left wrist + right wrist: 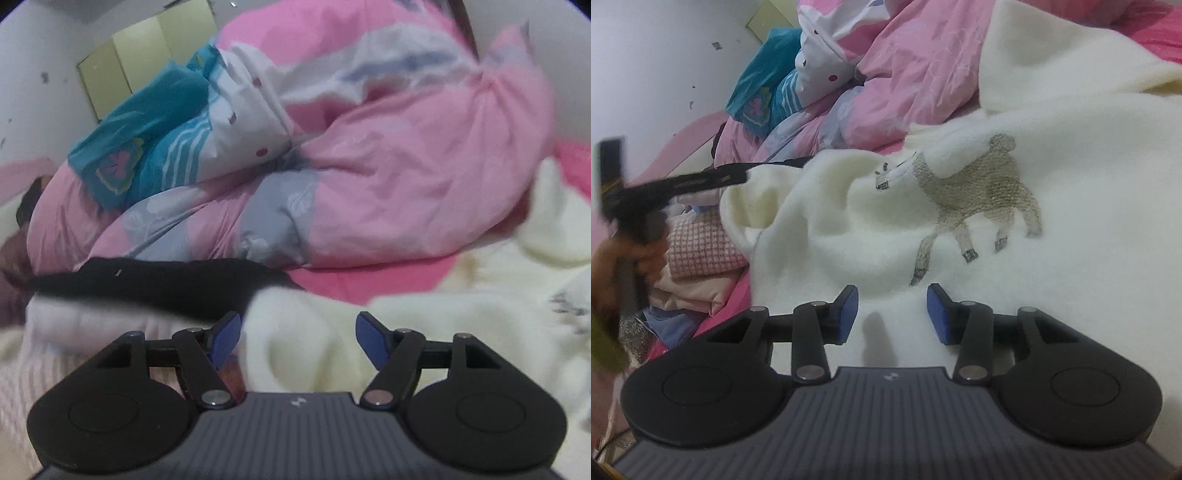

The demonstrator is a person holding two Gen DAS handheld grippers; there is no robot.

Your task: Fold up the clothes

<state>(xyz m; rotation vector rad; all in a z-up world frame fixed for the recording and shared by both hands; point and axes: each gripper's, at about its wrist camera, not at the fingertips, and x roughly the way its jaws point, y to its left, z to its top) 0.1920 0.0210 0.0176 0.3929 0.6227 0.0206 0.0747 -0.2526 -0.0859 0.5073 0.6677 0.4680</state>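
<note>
We start with the pink duvet [406, 155] heaped along the back of the bed, which we should leave alone so it does not spill onto our working area. In front of it lies the cream sweater [1015, 229], the garment we judge to be in hand: it is spread across the bed with a knitted camel motif [982, 195] facing up, and its left edge is bunched into soft ridges rather than flat. To fold it well, we would first smooth that bunched side outward, then bring each side in evenly so the motif stays centred.

A black garment [155, 284] lies just behind the sweater's far edge, and a stack of folded clothes [698, 258] sits beside its left edge; we should keep both clear of the fold.

Our right gripper [892, 314] hovers low over the sweater, fingers parted with nothing between them. Our left gripper [297, 341] is likewise spread and empty, above the sweater's edge. We should pinch only the top layer, near a seam.
</note>
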